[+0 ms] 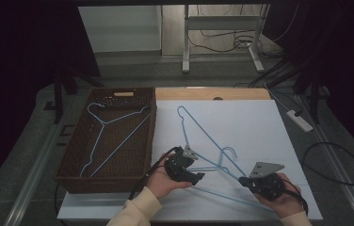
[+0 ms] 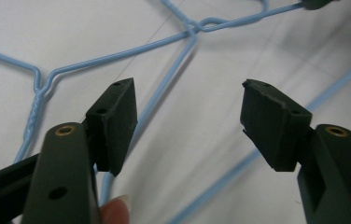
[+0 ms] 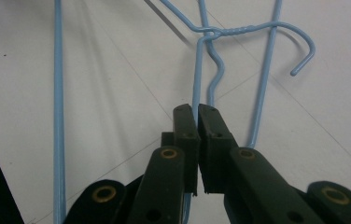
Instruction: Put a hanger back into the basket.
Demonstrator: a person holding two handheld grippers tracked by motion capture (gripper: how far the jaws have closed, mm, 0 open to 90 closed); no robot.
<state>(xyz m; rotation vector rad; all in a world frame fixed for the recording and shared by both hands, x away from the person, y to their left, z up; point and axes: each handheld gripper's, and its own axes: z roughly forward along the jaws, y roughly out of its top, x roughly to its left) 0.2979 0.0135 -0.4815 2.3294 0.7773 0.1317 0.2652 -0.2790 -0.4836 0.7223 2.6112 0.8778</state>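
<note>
On white table (image 1: pixel 260 122): blue hangers (image 1: pixel 203 136) | left tool (image 2: pixel 187 121) spread | right tool (image 3: pixel 197 116) pinching hanger wire

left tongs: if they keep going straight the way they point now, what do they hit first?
Probably the blue wire hanger on the white table. The left tongs stand open and empty, with a hanger rod running up between the pads toward its twisted neck. Depth is unclear, so it might be table first.

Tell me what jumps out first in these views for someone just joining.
Pale blue wire hangers lie tangled on the white table, between the two grippers. The right gripper is shut on a wire of one of them, while the left gripper hangs open above them. One more hanger lies in the brown wicker basket at left.
</note>
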